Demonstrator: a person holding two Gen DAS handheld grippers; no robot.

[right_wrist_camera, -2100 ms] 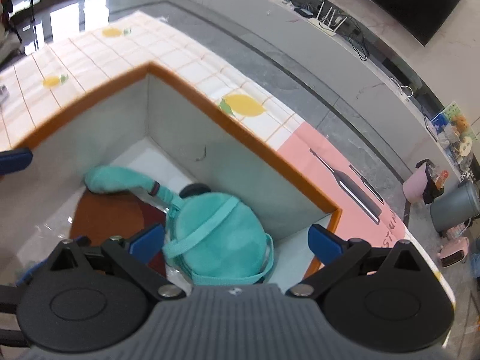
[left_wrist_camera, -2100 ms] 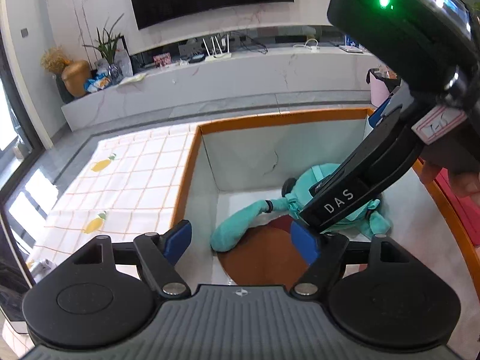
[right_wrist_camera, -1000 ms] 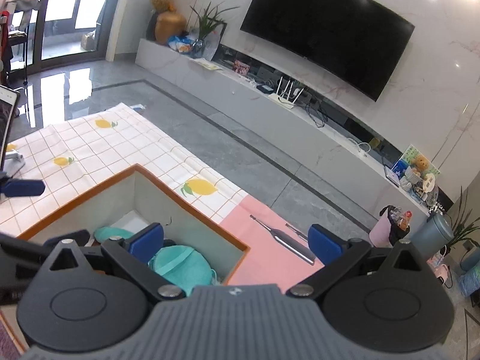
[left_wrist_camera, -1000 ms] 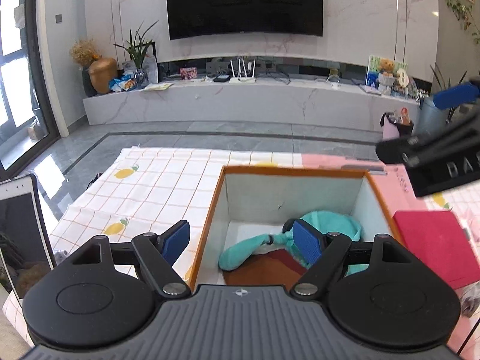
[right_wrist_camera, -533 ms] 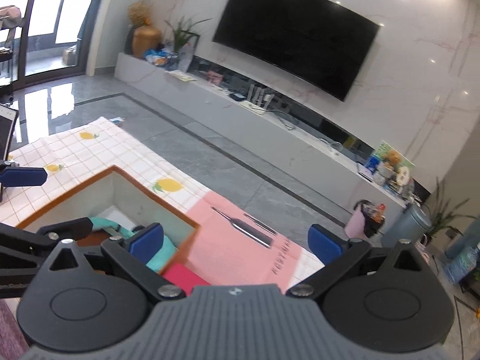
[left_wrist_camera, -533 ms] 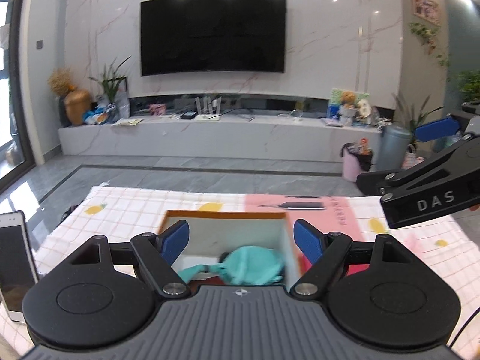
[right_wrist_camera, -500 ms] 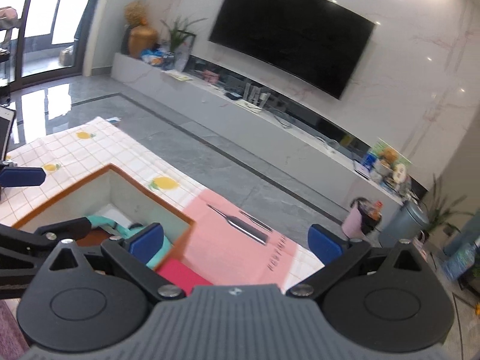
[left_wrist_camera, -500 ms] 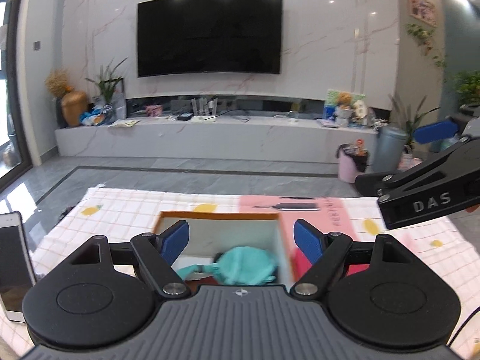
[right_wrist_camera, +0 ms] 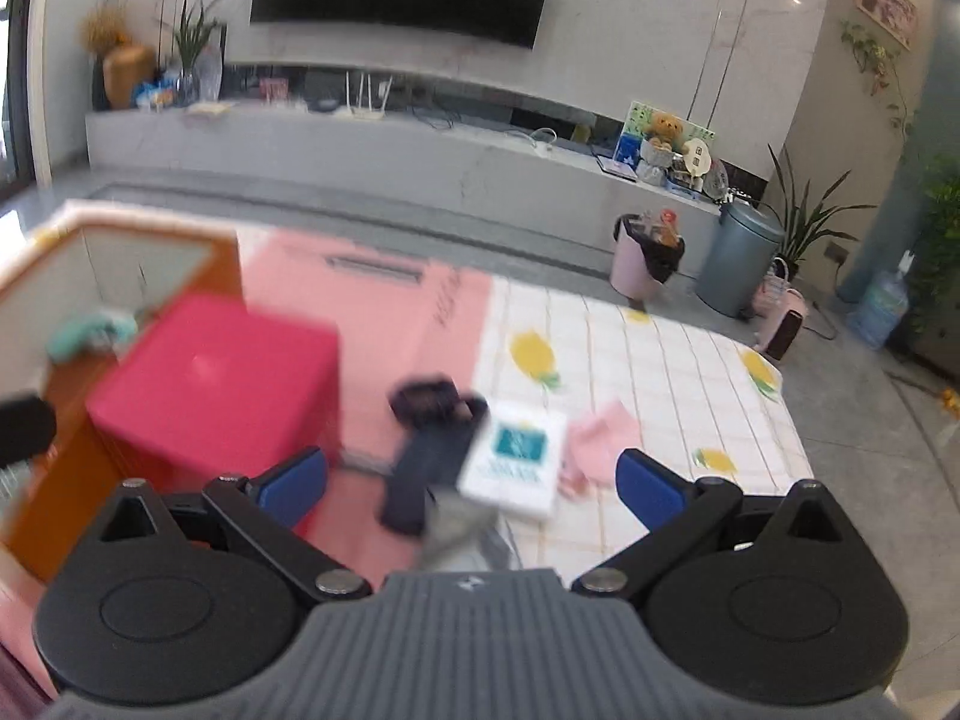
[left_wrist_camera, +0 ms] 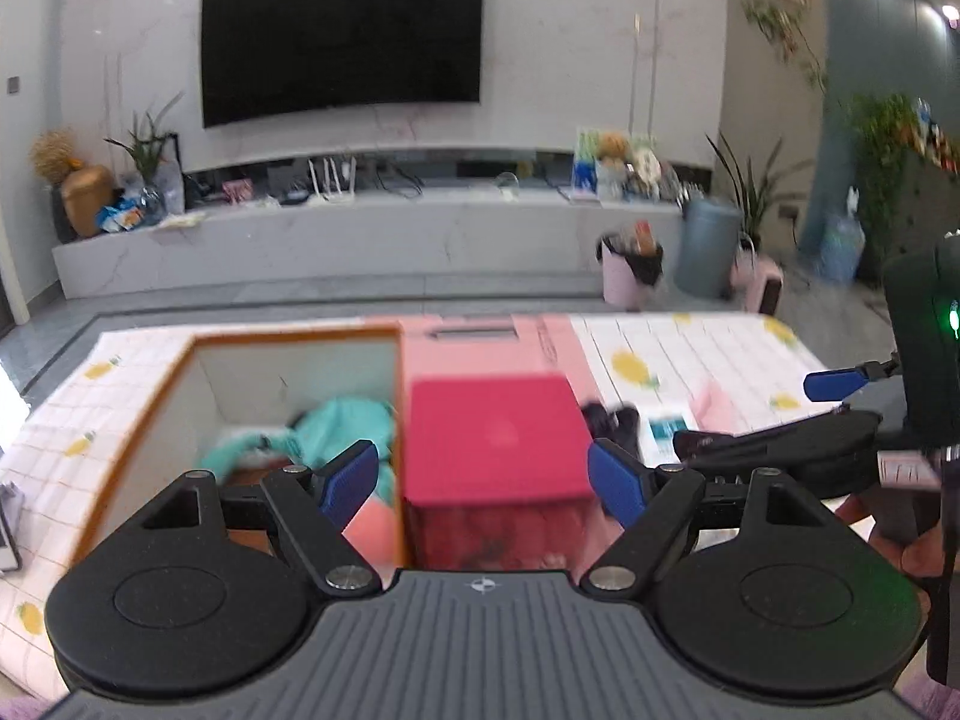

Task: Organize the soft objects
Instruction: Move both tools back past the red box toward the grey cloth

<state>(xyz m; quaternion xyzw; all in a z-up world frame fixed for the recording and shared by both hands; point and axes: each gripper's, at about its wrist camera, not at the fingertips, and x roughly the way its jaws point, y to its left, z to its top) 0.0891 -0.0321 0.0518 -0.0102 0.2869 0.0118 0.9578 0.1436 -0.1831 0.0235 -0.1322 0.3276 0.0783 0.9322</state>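
The step in hand looks like the gap between two items: one soft thing already lies in the orange-rimmed white storage box (left_wrist_camera: 150,402), and both grippers are empty and raised above the table, so the next pick has not begun. The left gripper (left_wrist_camera: 483,474) has its blue-tipped fingers spread wide with nothing between them; the right gripper (right_wrist_camera: 471,480) is likewise wide apart and holds nothing.

Taking the square red block (left_wrist_camera: 492,438) as the landmark: the storage box stands touching or just beside the block's left face, and the teal plush toy (left_wrist_camera: 336,426) rests inside that box, low against its floor. To the right of the block, on the pineapple-print checked tablecloth (right_wrist_camera: 660,360), lie the remaining loose things: a dark navy sock-like cloth piece (right_wrist_camera: 429,450), a white packet with a teal label (right_wrist_camera: 516,456) partly over it, and a crumpled pink cloth (right_wrist_camera: 600,438) just beyond the packet. Blur makes it hard to tell exactly what the dark piece is.

These loose things sit ahead of and between the right gripper's fingers, below them and untouched. In the left wrist view the red block fills the span between the left fingers, but lies beyond and beneath the tips.

The next move probably calls for the right gripper to descend over the dark cloth or the pink one, pinch a fold, and carry it left past the red block into the box.
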